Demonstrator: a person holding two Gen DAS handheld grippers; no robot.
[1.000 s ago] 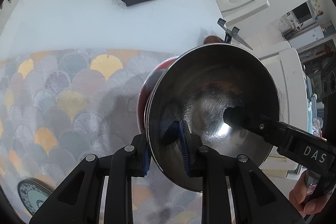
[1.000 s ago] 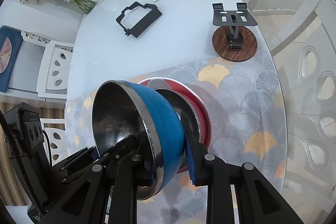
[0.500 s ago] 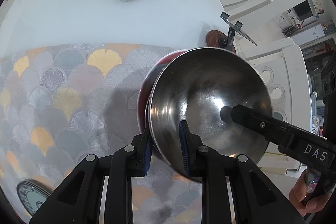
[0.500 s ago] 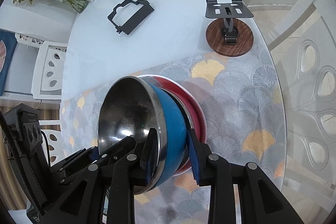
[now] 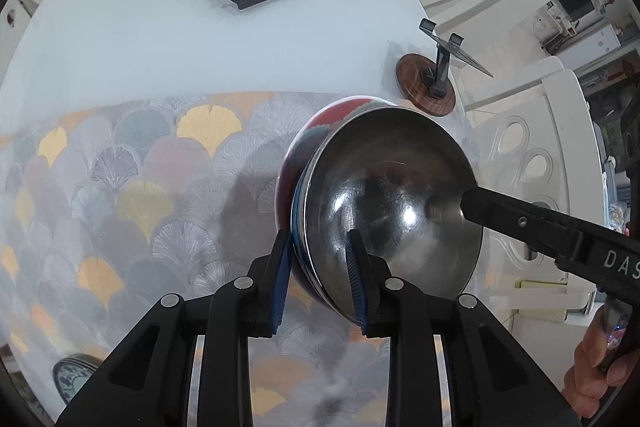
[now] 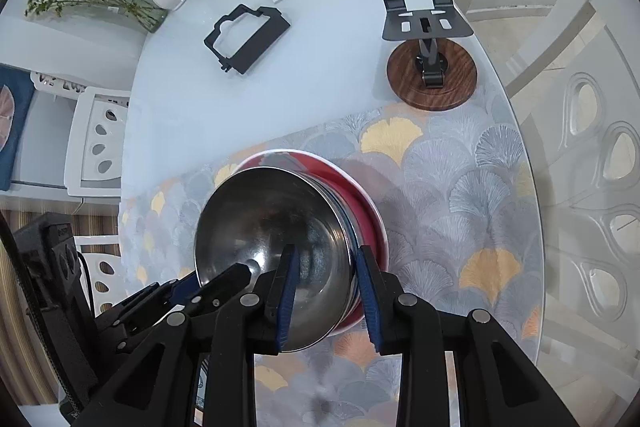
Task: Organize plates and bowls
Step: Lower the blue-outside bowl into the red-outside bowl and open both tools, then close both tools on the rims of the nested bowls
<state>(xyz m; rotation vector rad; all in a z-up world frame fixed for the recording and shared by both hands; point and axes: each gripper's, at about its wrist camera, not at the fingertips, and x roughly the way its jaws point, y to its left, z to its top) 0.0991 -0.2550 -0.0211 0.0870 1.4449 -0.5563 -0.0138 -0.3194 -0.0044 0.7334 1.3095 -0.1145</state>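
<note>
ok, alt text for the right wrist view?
The right gripper straddles the rim of a steel bowl with a blue outside, nested in a red bowl on a fan-patterned mat. The left gripper's finger reaches in from the left.

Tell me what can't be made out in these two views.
- Blue bowl, both views: only a rim sliver shows between the steel bowl and the red bowl.
- Patterned plate, left view: cut off by the frame's edge.
- Left gripper, opening: whether its pads press the rim is unclear.
</note>
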